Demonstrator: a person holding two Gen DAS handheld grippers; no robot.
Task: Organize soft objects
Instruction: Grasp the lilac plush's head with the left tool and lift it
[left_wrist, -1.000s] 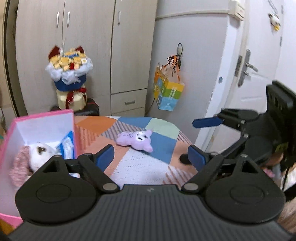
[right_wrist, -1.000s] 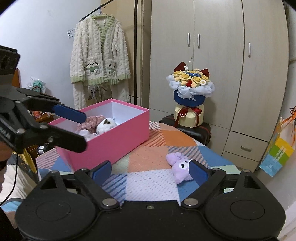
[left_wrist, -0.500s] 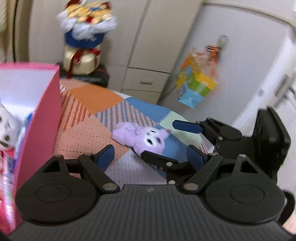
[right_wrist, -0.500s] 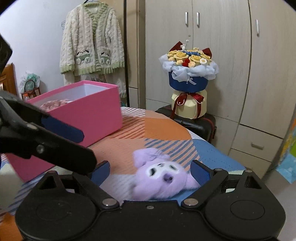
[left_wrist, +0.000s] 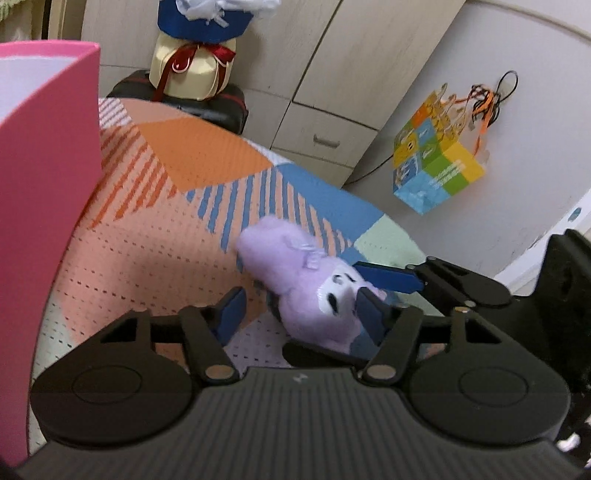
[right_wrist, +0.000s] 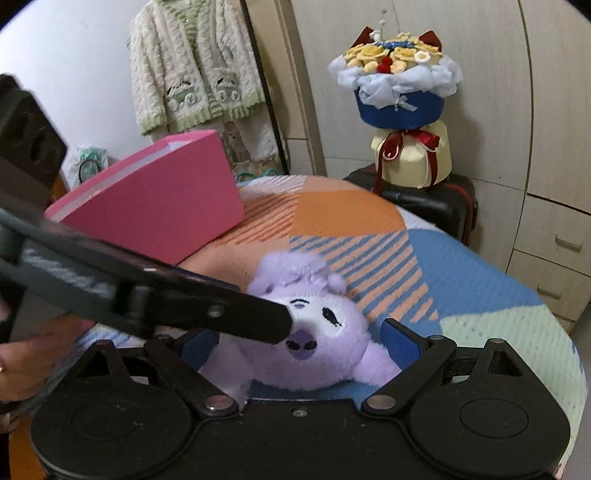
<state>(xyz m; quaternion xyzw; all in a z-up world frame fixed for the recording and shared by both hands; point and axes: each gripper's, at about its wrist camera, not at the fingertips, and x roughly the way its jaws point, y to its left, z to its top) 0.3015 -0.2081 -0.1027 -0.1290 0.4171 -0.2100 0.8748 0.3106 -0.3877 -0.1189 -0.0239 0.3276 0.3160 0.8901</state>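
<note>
A purple plush lies on the patchwork tablecloth, right of the pink box. My left gripper straddles it and its jaws are closing. Its right pad touches the plush's face, while the left pad stands apart. One blue finger of my right gripper reaches in from the right. In the right wrist view the plush lies between the open jaws of my right gripper. A black finger of the left gripper crosses in front of its face. The pink box stands behind at the left.
A flower bouquet sits on a black suitcase beyond the table's far edge. A colourful paper bag hangs on the wall to the right. Wardrobe drawers stand behind. A hand holds the left gripper.
Both grippers came down and forward until the purple plush sits between their fingers. The left jaws have narrowed. The pink box has slid to the left edge of the left wrist view.
</note>
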